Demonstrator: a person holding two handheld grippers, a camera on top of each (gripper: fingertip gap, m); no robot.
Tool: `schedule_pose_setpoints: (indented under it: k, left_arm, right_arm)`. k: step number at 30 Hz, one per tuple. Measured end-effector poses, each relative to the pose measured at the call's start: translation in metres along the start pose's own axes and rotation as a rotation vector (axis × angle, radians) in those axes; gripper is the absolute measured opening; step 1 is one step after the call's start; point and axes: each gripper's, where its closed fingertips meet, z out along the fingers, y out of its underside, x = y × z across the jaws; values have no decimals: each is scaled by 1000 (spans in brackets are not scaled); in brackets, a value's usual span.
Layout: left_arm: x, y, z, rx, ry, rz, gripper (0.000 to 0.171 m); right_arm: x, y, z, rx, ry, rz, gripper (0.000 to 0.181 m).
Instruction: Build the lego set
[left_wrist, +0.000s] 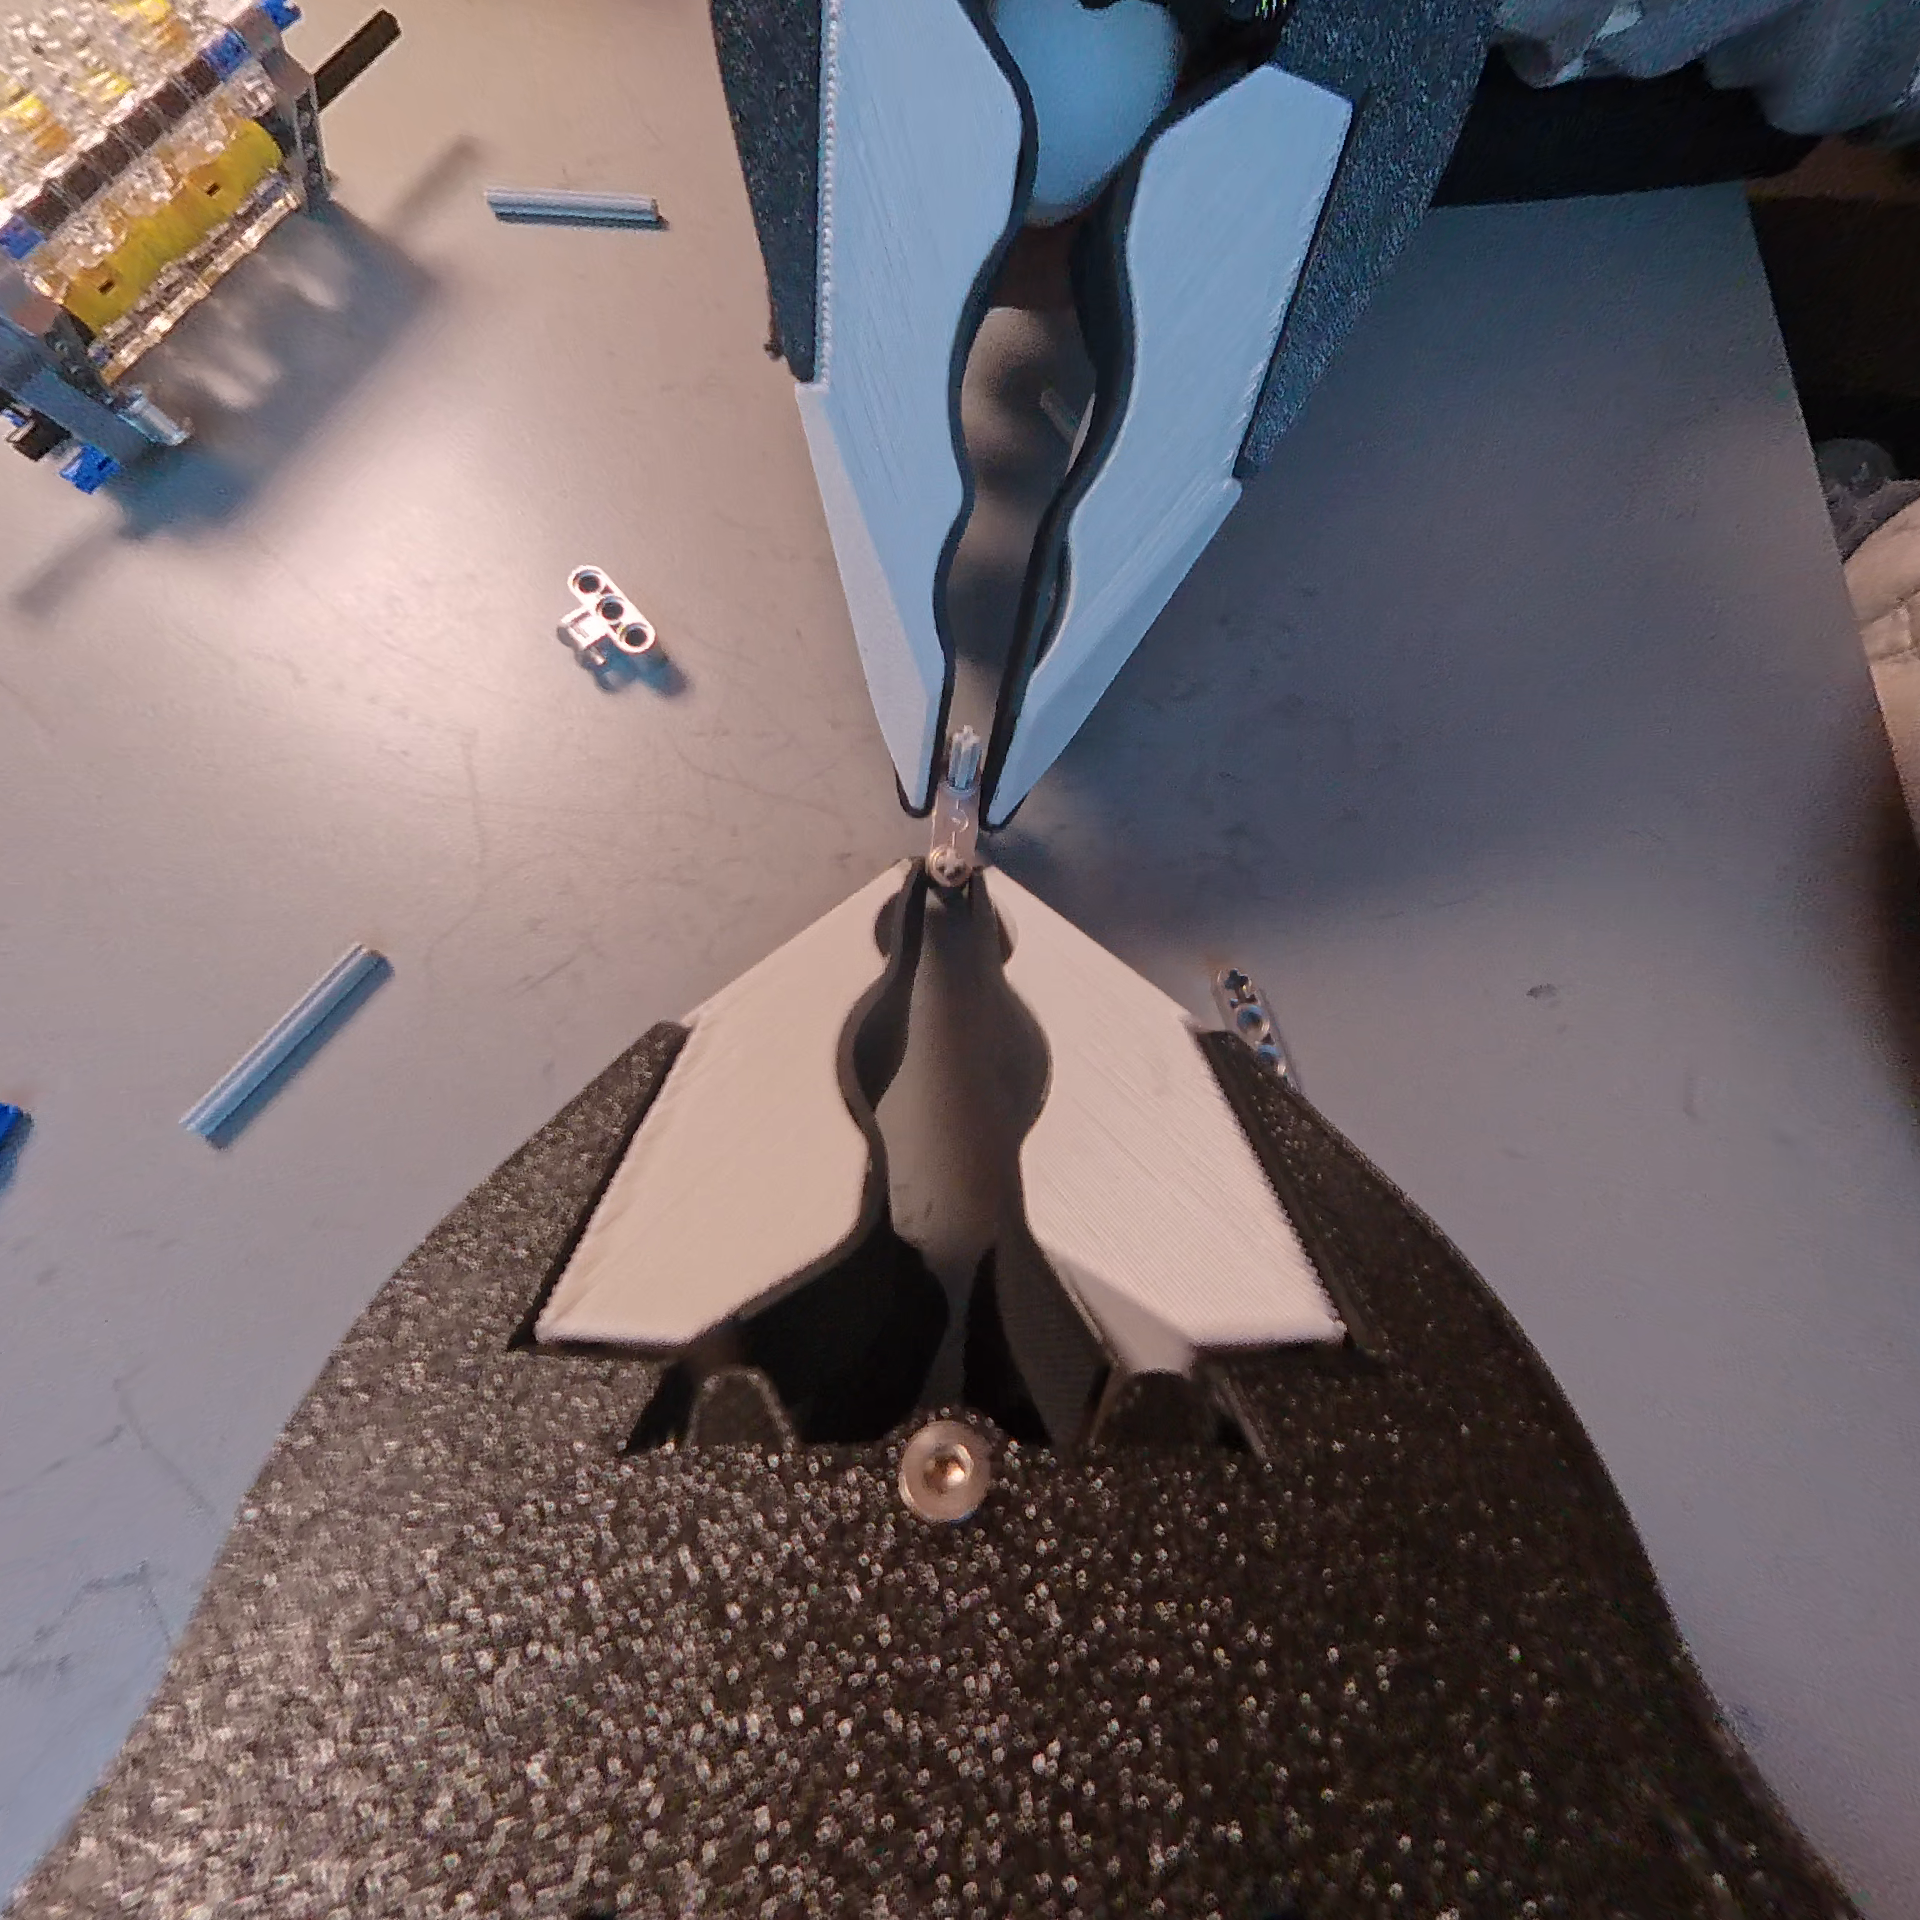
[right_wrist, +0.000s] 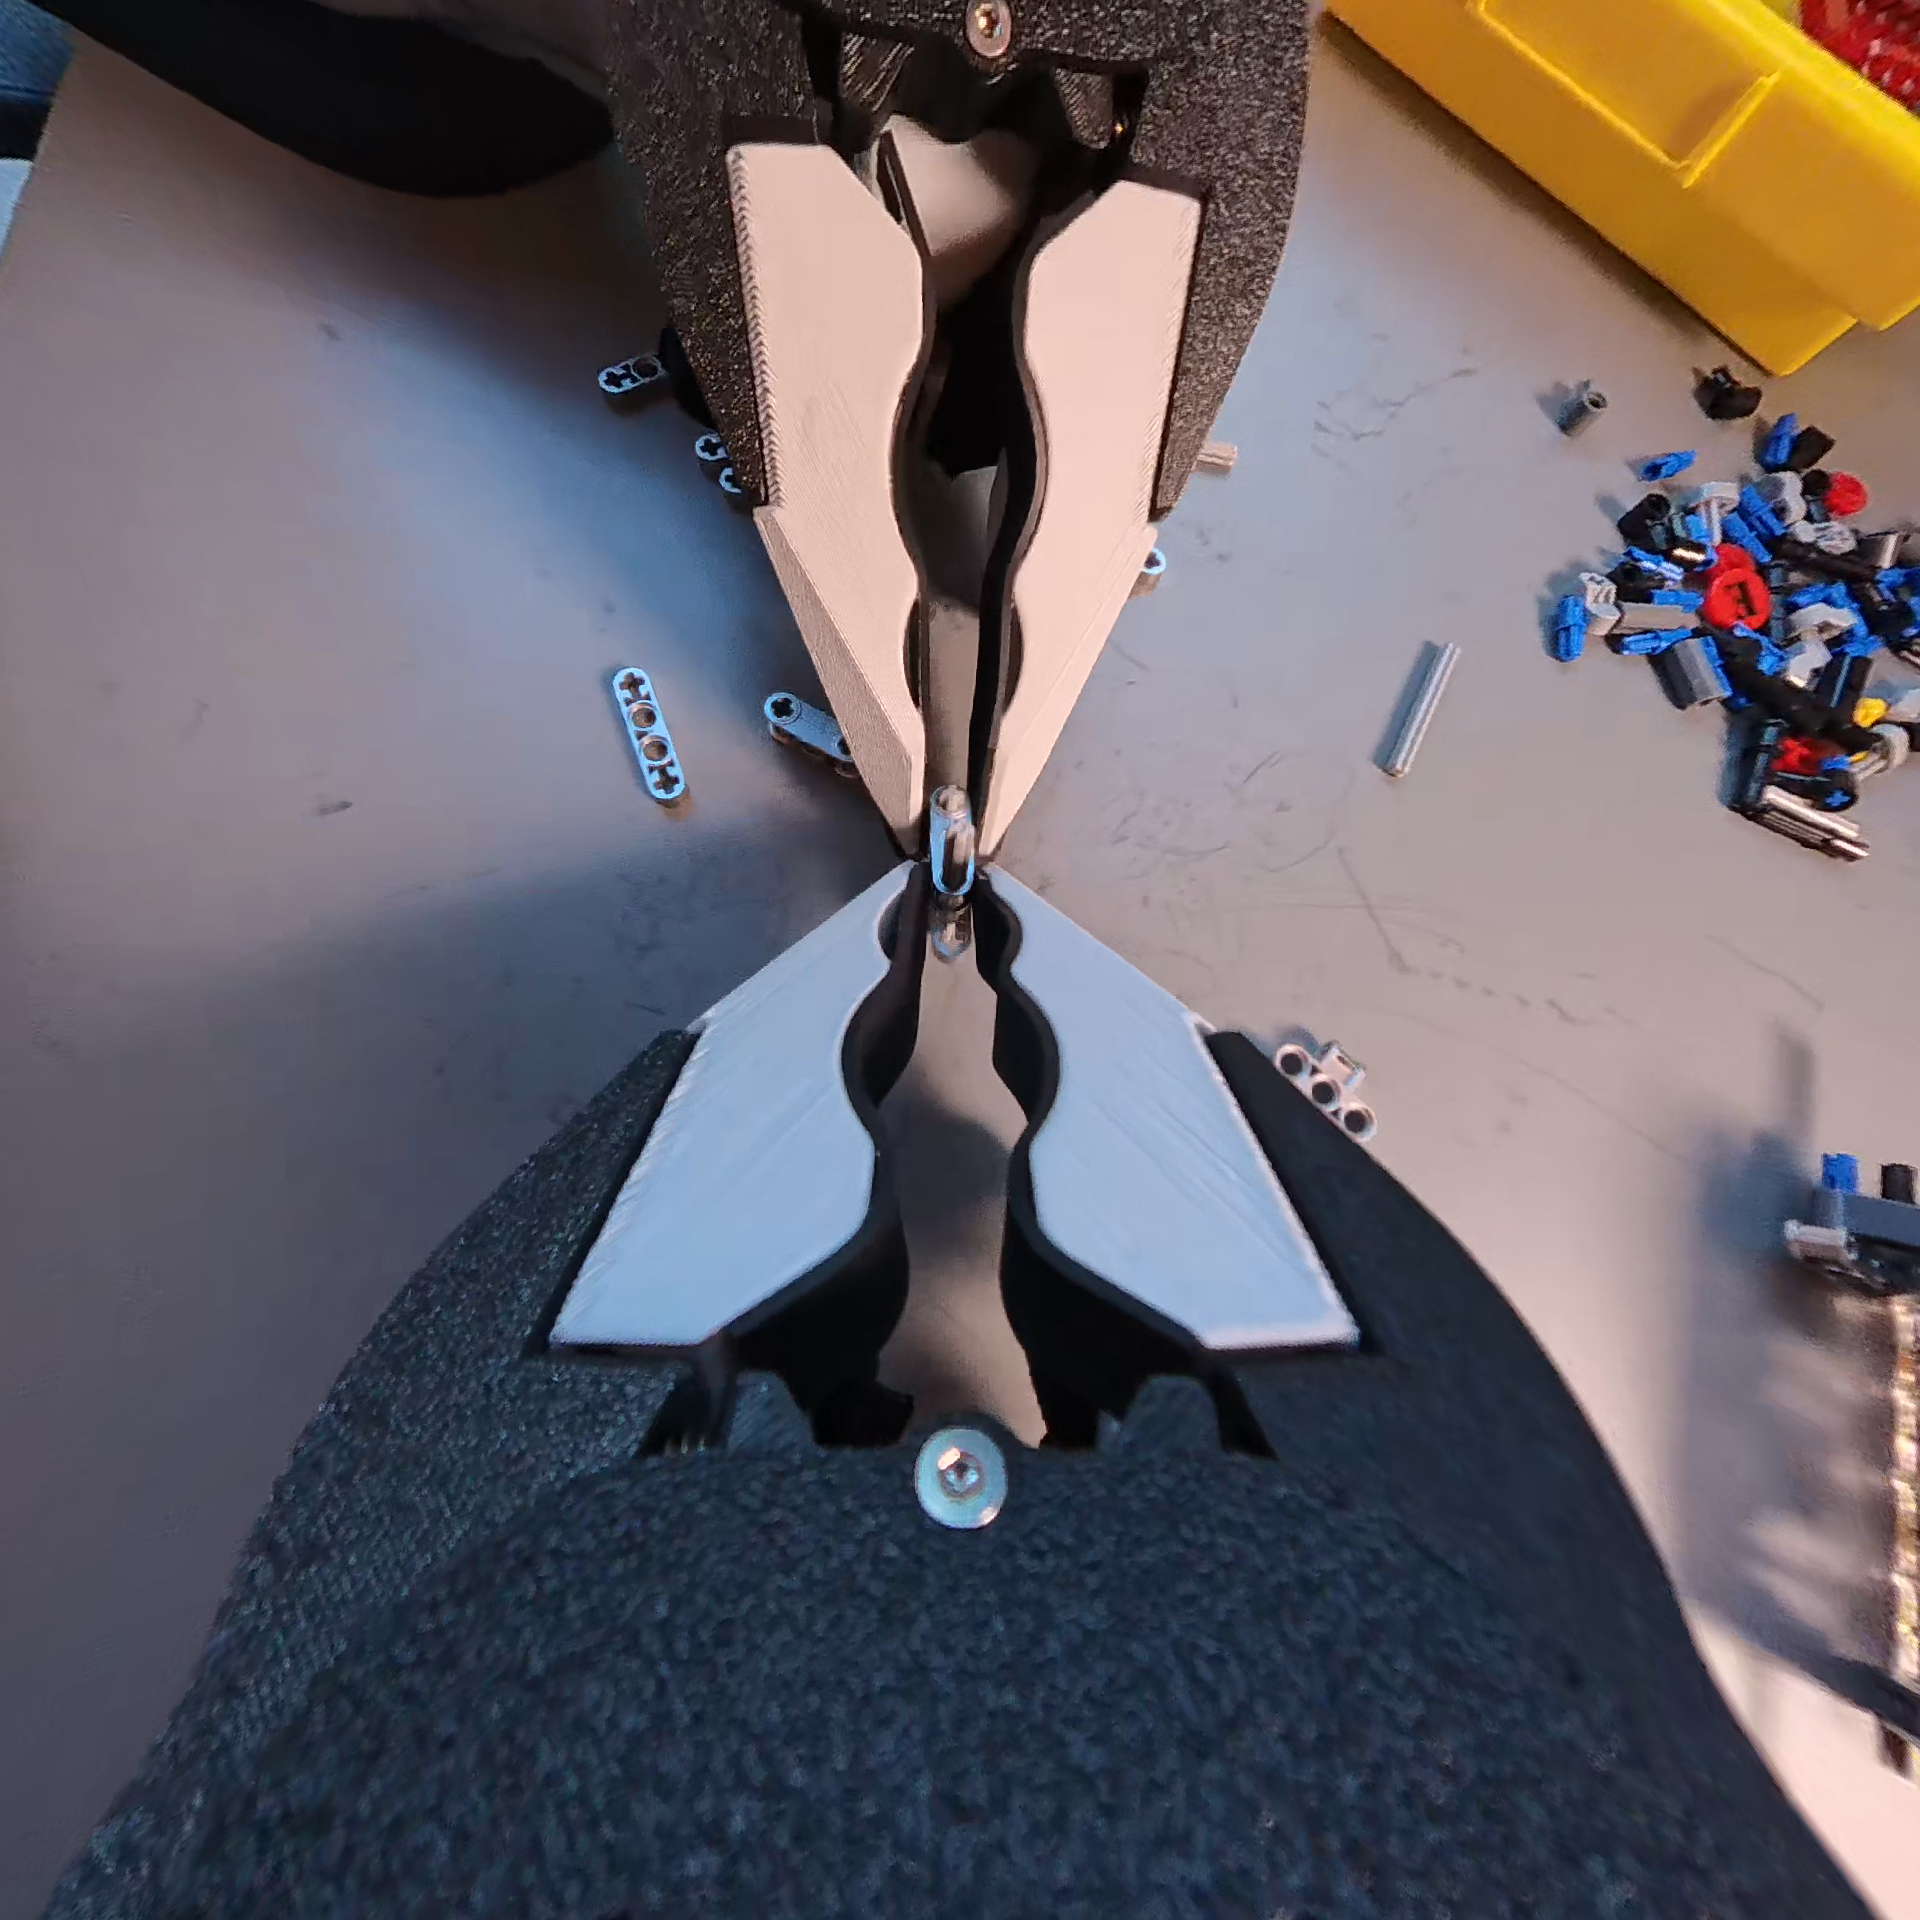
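Your jaws on both sides are closed tip to tip on one small grey pin piece (left_wrist: 954, 821) above the counter (left_wrist: 416, 831). Your left gripper (left_wrist: 948, 868) pinches its near end; your right gripper (right_wrist: 948, 904) pinches the other end. Left of the left jaws lie a grey three-hole connector (left_wrist: 611, 623) and two grey rods (left_wrist: 286, 1042). Right of the right jaws you have a heap of small bricks (right_wrist: 1766, 634) and a yellow bin (right_wrist: 1662, 135).
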Motion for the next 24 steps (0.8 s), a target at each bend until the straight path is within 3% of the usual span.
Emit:
schedule_pose_setpoints:
  k: [17, 24]
  left_arm:
    - [-8, -7, -12, 40, -41, 15, 7]
    - [-8, -7, -11, 31, -28, 13, 6]
  right_arm:
    - [5, 8, 7, -146, -21, 96, 5]
    - [6, 8, 8, -143, -14, 97, 5]
